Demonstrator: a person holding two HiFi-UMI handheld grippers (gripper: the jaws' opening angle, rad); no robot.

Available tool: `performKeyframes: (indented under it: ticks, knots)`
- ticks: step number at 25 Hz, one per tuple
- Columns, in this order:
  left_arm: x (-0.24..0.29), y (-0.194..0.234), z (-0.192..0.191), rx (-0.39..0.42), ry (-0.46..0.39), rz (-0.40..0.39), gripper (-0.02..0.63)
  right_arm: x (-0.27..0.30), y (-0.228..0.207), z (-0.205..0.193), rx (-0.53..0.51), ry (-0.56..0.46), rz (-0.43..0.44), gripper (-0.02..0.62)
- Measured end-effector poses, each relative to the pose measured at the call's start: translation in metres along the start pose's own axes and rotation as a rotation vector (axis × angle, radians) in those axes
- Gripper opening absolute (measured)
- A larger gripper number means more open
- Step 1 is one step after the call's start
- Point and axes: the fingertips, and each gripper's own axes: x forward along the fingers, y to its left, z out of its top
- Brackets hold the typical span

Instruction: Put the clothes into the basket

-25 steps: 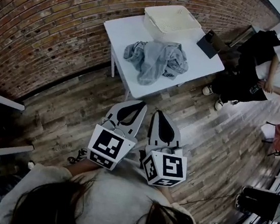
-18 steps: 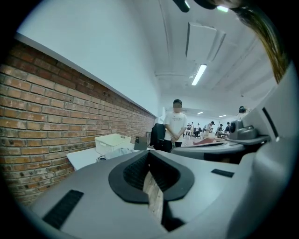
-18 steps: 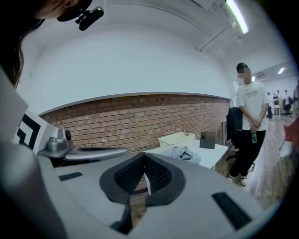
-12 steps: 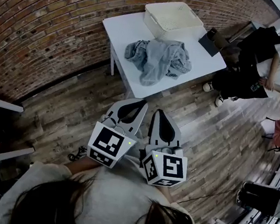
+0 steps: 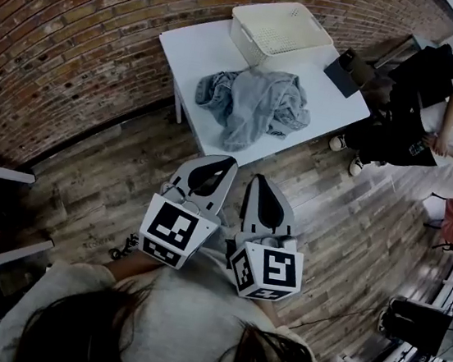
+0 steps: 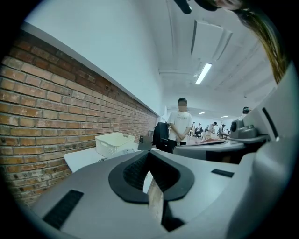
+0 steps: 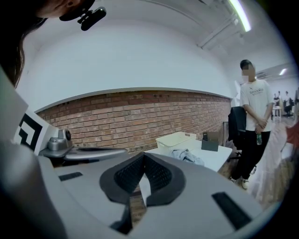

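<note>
Slowly closing in: clothes [image 5: 253, 105] on table [image 5: 198, 48] sit a bit nearer at 12 o'clock, basket [image 5: 247, 40] just past at 1. Left gripper [image 5: 223, 166] & right gripper [image 5: 258, 182] both shut, empty; no grab yet.

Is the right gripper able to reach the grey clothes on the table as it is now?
Probably not yet: the right gripper, shut, is over the floor, short of the white table. Nothing blocks the way to the grey clothes.

White surface [image 5: 192, 54] carries a crumpled heap of grey clothes [image 5: 257, 106] at its near middle, a white basket [image 5: 281, 31] at the far edge, a dark box [image 5: 345, 72] at the right corner
</note>
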Motion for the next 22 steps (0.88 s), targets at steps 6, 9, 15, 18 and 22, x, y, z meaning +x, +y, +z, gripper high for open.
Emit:
performKeyframes:
  ticks: [6, 9, 15, 18, 22]
  knots:
    - [0.052, 0.022, 0.009, -0.004, 0.007, 0.029, 0.005, 0.047, -0.035, 0.010, -0.002, 0.019, 0.032, 0.006]
    - [0.077, 0.036, 0.014, -0.004, 0.014, 0.058, 0.006, 0.073, -0.055, 0.019, -0.005, 0.024, 0.049, 0.006]
    - [0.124, 0.064, 0.025, -0.018, 0.021, 0.125, 0.005, 0.120, -0.086, 0.029, -0.021, 0.056, 0.103, 0.006]
    - [0.144, 0.073, 0.026, -0.024, 0.030, 0.150, 0.005, 0.138, -0.098, 0.030, -0.028, 0.072, 0.133, 0.006]
    - [0.164, 0.081, 0.022, -0.040, 0.044, 0.176, 0.005, 0.156, -0.111, 0.030, -0.041, 0.092, 0.163, 0.006]
